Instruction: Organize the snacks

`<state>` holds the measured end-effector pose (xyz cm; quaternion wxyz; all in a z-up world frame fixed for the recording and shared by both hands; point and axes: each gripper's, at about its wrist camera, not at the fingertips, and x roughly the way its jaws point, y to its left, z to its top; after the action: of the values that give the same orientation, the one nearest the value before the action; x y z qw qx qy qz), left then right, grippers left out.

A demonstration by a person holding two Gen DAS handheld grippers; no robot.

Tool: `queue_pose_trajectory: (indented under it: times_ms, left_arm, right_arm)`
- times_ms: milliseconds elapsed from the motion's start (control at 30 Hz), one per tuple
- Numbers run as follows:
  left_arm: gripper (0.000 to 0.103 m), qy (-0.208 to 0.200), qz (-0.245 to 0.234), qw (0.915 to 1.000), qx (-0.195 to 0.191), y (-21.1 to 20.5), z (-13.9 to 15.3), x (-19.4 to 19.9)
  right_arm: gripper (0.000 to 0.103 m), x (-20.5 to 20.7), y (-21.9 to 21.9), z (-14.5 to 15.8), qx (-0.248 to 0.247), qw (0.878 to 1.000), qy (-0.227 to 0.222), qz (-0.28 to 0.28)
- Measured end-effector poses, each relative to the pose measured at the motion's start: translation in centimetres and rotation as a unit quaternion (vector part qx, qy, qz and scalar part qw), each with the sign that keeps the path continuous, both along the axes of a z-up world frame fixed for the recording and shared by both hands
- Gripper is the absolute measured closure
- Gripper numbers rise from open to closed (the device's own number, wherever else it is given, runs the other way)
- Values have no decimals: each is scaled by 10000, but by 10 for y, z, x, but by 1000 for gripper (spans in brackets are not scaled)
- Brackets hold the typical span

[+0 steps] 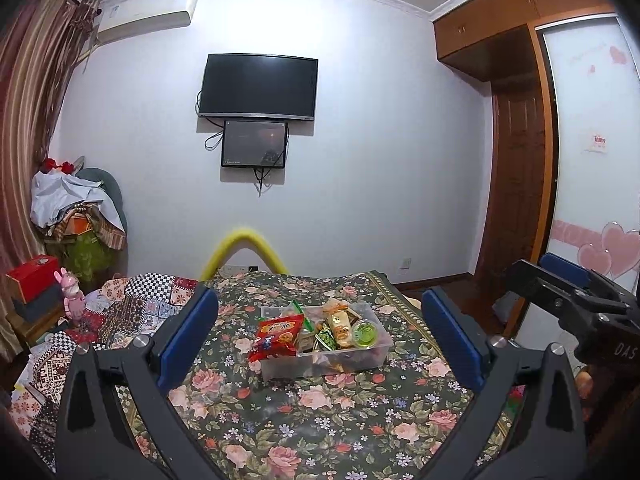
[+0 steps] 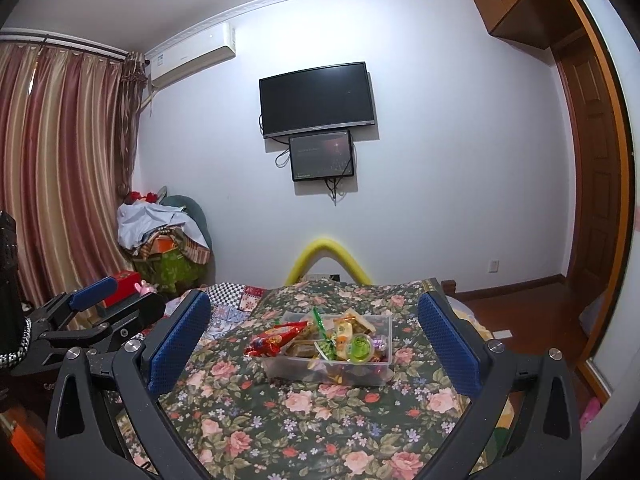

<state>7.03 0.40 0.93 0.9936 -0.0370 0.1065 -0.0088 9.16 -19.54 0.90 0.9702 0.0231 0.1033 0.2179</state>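
Both grippers are hovering wide apart and empty, the clear snack bin (image 1: 326, 344) sitting lower centre of each frame dead ahead between the left gripper (image 1: 320, 334) and right gripper (image 2: 314, 336), long axis running left-right, neither clearly nearer.

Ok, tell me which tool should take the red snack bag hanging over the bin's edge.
Left, probably. The red snack bag droops over the left end of the clear bin, nearer the left tool. The right tool faces the bin's middle. Both are open, empty and well short of it.
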Motion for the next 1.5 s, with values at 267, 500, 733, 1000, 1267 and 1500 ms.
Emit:
queue_pose_trajectory:
  times_ms: [267,500,733,1000,1267,1500]
  left_arm:
    - [0,14,15,10000,-24,1,0,1]
    - [0,45,-2,10000,-21,1,-2,2]
    - [0,5,-97,10000,0,-2,-3,1]
    - [0,9,-215,9998,-14,-3,-3,1]
    - [0,44,-248,9997,-39,-2,-2,1]
    - [0,60,-238,9996,-109,-3,-2,3]
  right_arm:
    - [0,-1,0,1,6,10000,14,9]
    - [0,-1,1,2,-9,10000,24,8]
    - [0,-3,1,2,-6,10000,16,-2]
    - [0,-3,2,3,-26,10000,-15,-36]
    - [0,-3,3,2,-53,10000,5,-38]
    - [0,0,5,0,-77,10000,57,-20]
